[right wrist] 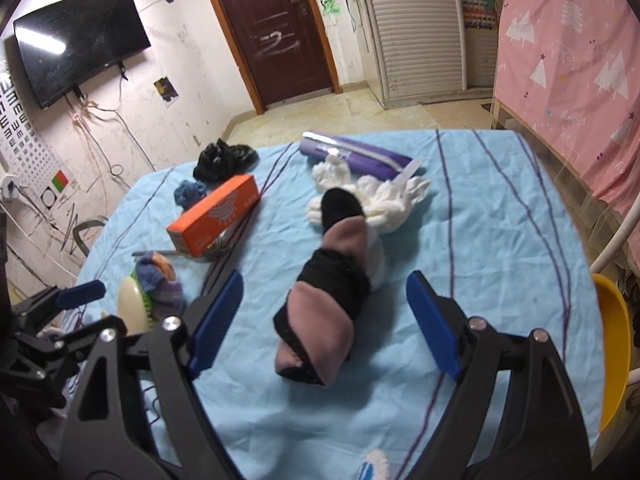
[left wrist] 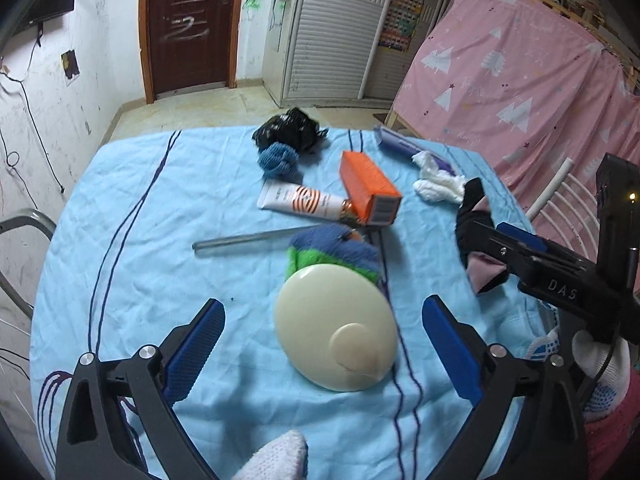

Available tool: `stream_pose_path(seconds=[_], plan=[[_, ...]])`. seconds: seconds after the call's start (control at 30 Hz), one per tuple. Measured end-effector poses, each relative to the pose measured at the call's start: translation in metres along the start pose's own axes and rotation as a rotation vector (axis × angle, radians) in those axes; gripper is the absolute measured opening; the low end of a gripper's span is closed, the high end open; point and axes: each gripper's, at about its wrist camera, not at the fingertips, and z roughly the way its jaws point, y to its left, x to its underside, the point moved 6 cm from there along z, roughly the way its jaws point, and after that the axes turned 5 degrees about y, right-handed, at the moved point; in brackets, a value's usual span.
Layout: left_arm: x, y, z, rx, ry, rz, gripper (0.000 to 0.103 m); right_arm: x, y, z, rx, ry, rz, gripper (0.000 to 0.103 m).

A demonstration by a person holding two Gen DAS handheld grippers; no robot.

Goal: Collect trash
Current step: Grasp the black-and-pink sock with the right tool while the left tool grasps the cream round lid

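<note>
Both grippers hang low over the table's [left wrist: 132, 208] near edge, each lined up on a separate piece so that one closing could take it. The left gripper [left wrist: 323, 350], jaws wide apart, straddles the cream lid [left wrist: 334, 326]; the right gripper [right wrist: 325, 326], equally spread and empty, frames the black-and-mauve sock [right wrist: 326, 304] near the middle.

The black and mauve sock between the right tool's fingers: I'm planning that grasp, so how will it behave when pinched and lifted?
The black and mauve sock looks soft and folded on itself, so it will probably squash flat and droop. Being cloth, it is likely light and won't roll. Its far end touches the white cloth, which might drag along. The right tool stands open around it.
</note>
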Motion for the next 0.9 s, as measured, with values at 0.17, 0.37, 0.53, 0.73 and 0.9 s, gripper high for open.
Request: stream_pose_path(seconds=[0.17,0.37,0.53,0.73,0.9], plan=[[0.004,-0.002,0.012,0.003,0.016,0.022,0.09,0.001,0.003,0.008,0.013,0.021,-0.001,0.081],[0.007,-0.009,0.018,0.012,0.017,0.046,0.083,0.001,0.001,0.016,0.012,0.045,0.017,0.081],[0.009,-0.012,0.02,-0.012,0.013,0.065,0.059,0.002,0.0,0.017,0.013,0.053,0.013,0.08],[0.01,-0.01,0.014,-0.004,0.001,0.043,0.059,0.004,0.004,0.016,0.008,0.036,-0.001,0.045],[0.009,-0.008,-0.005,-0.018,-0.041,0.039,0.059,0.005,0.004,0.003,-0.023,-0.001,0.001,0.044]])
